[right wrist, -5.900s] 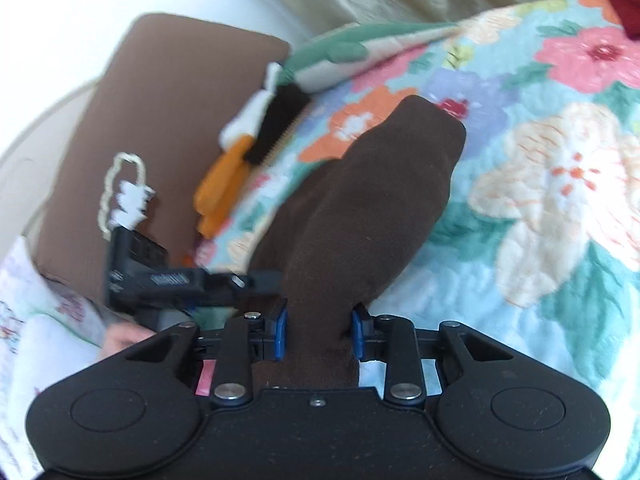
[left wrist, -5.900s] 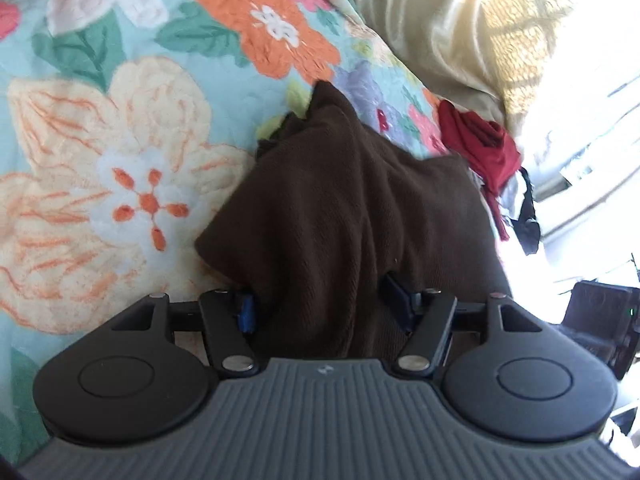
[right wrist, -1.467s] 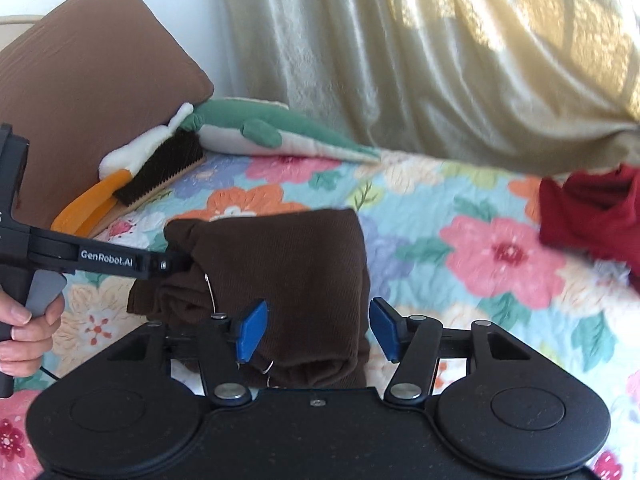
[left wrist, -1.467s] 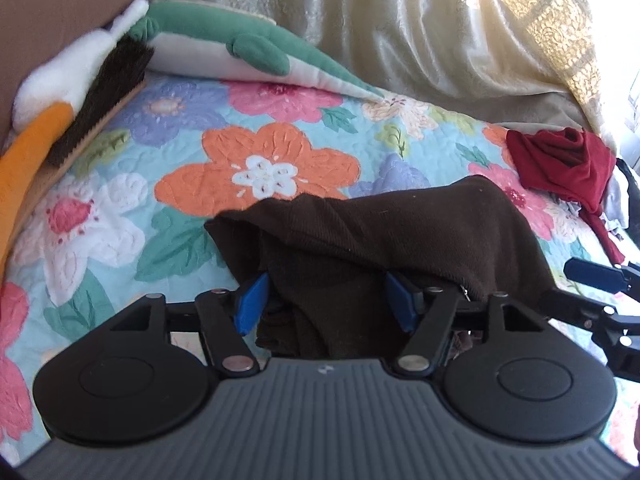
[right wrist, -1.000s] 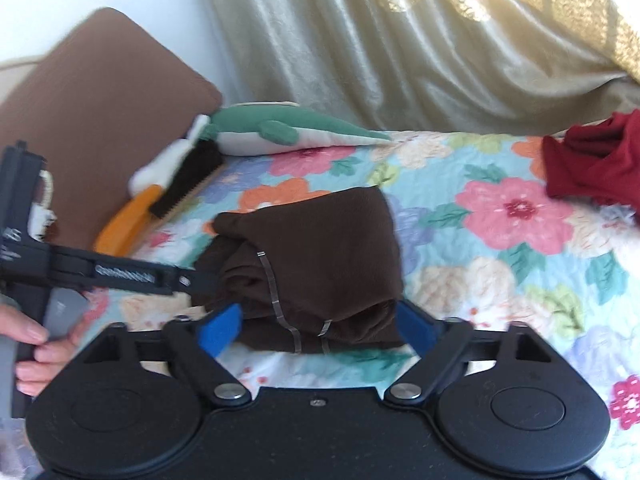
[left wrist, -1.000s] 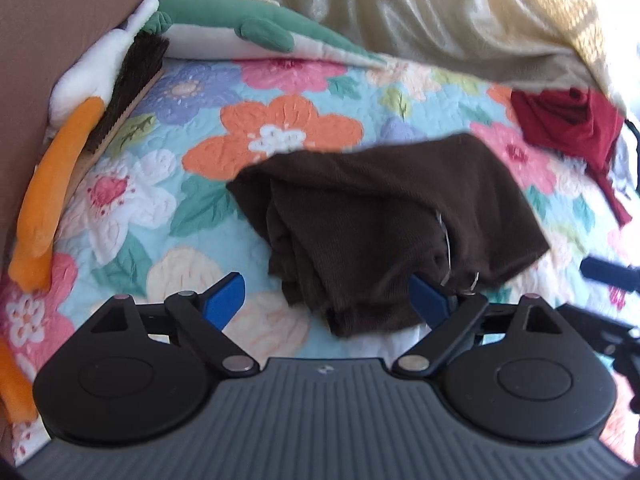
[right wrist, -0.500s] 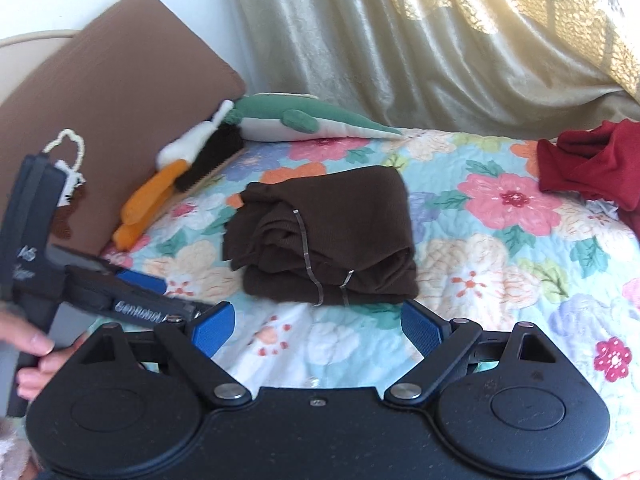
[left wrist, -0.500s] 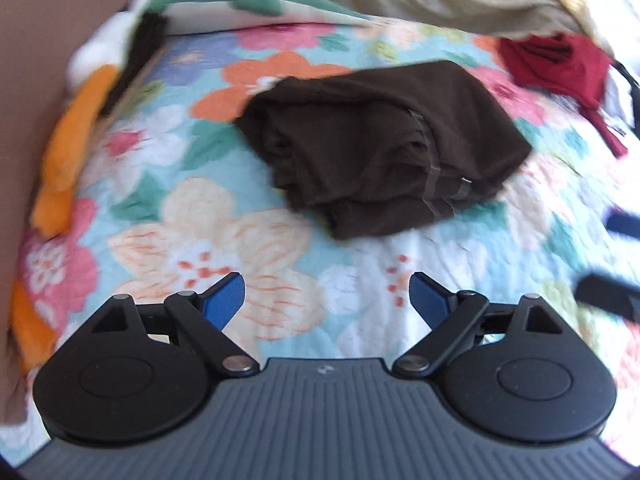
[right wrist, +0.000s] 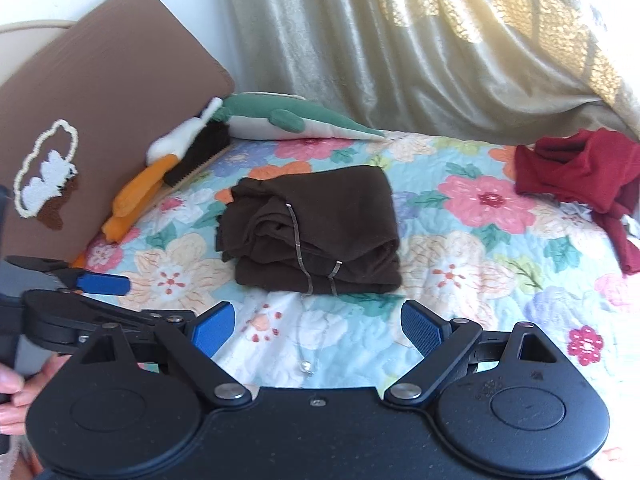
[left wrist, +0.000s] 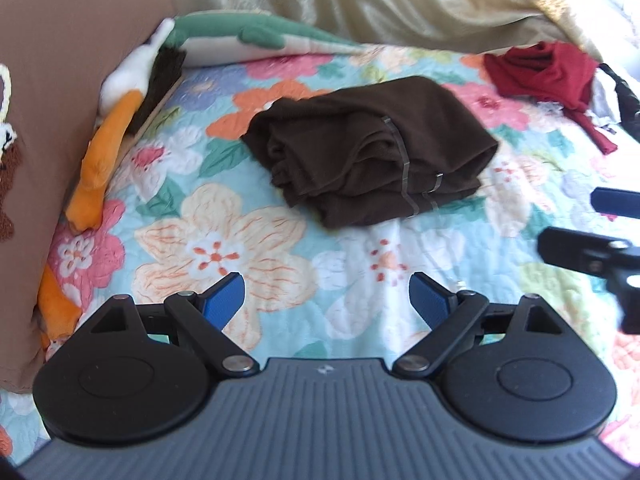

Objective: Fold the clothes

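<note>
Brown garment (left wrist: 372,148) sits folded in a chunky stack mid-bed on the floral quilt (left wrist: 224,256), red garment (left wrist: 540,68) bunched well apart (far corner). Left gripper (left wrist: 322,300) and right gripper (right wrist: 318,326) both gape wide, holding nothing.

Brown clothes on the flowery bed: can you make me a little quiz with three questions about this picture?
1. True or false: the brown garment lies folded on the floral quilt.
2. Which gripper holds cloth? A) left gripper B) right gripper C) neither
3. Fill in: the crumpled garment near the curtain, not yet folded, is coloured ____.

Key: 1 true. 2 C, both stand open with nothing between the fingers. 3 red.
</note>
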Demonstrator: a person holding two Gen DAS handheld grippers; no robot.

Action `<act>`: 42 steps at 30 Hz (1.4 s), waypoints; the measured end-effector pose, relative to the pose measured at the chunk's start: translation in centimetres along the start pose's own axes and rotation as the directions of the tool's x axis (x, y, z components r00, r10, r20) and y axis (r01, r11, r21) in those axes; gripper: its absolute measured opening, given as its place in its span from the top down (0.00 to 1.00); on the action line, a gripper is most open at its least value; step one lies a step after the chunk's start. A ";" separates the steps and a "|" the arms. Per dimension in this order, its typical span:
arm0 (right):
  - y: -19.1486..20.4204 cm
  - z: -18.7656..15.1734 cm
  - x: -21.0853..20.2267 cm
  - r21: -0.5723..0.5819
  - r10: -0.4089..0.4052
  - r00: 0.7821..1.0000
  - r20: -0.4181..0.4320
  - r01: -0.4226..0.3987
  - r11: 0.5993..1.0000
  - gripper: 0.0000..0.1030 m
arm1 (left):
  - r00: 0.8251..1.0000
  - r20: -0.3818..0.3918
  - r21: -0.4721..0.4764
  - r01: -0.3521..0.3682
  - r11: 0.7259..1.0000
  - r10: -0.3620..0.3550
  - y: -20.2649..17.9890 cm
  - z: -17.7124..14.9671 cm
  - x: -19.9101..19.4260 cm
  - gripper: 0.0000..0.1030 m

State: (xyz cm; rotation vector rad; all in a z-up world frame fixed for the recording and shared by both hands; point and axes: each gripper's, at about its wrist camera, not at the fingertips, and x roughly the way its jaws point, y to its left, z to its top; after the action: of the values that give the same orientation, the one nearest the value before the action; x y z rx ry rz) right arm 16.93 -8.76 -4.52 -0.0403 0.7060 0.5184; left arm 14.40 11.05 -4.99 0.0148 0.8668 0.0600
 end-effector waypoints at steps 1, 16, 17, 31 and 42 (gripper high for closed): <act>-0.1 -0.2 0.0 -0.003 -0.019 1.000 0.000 0.019 1.000 0.10 | 1.000 0.009 0.007 0.004 1.000 -0.004 -0.3 0.0 -0.3 0.13; -1.0 -0.5 -1.2 0.027 -0.073 0.997 0.006 0.073 0.997 0.10 | 1.000 0.013 0.030 -0.007 1.000 0.006 -2.1 -0.2 -1.1 0.04; -1.0 -0.5 -1.2 0.030 -0.070 0.998 0.003 0.070 0.997 0.10 | 1.000 0.010 0.024 -0.003 1.000 0.003 -2.0 -0.2 -1.1 0.03; -1.0 -0.7 -0.7 0.030 -0.075 0.997 -0.027 0.076 0.997 0.10 | 1.000 -0.007 0.006 -0.010 1.000 0.010 -1.9 -0.2 -0.8 0.02; -1.8 -0.2 -1.1 0.033 -0.102 0.995 -0.022 0.103 0.994 0.10 | 1.000 -0.014 0.007 -0.010 1.000 0.010 -1.8 -0.3 -0.7 0.02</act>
State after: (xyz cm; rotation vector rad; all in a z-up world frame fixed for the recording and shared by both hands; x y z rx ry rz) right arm 16.99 -10.85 -4.25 -0.0500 0.7285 0.4084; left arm 13.82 9.17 -4.75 0.0249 0.8814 0.0671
